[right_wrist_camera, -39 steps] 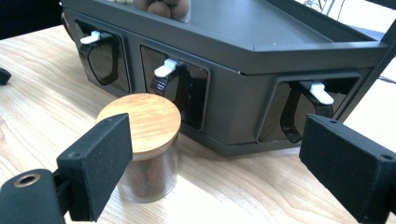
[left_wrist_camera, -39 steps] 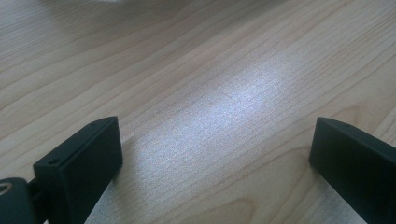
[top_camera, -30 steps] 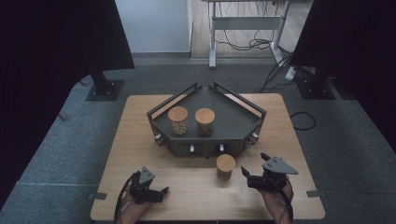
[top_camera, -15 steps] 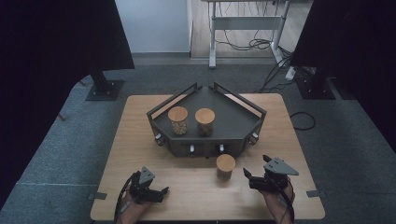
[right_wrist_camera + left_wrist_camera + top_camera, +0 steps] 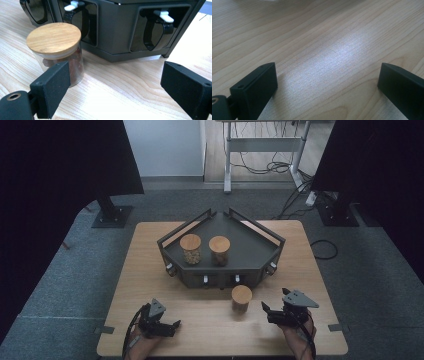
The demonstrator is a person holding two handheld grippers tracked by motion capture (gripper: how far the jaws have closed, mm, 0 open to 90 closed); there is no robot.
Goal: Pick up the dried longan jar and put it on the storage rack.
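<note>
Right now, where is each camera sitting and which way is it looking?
High view: above the person's side, looking forward and down on the wooden table, dark rack, both hands' tongs.
Left gripper view: rides the left tongs, looking along open jaws at bare tabletop.
Right gripper view: rides the right tongs, facing the rack's front; jaws open.
Shared: the wood-lidded jar before the rack, also in the high view.

At lower centre we see a lidded jar (image 5: 241, 298) on the table (image 5: 145, 270), between the left gripper (image 5: 172, 326) and right gripper (image 5: 265, 311).
</note>
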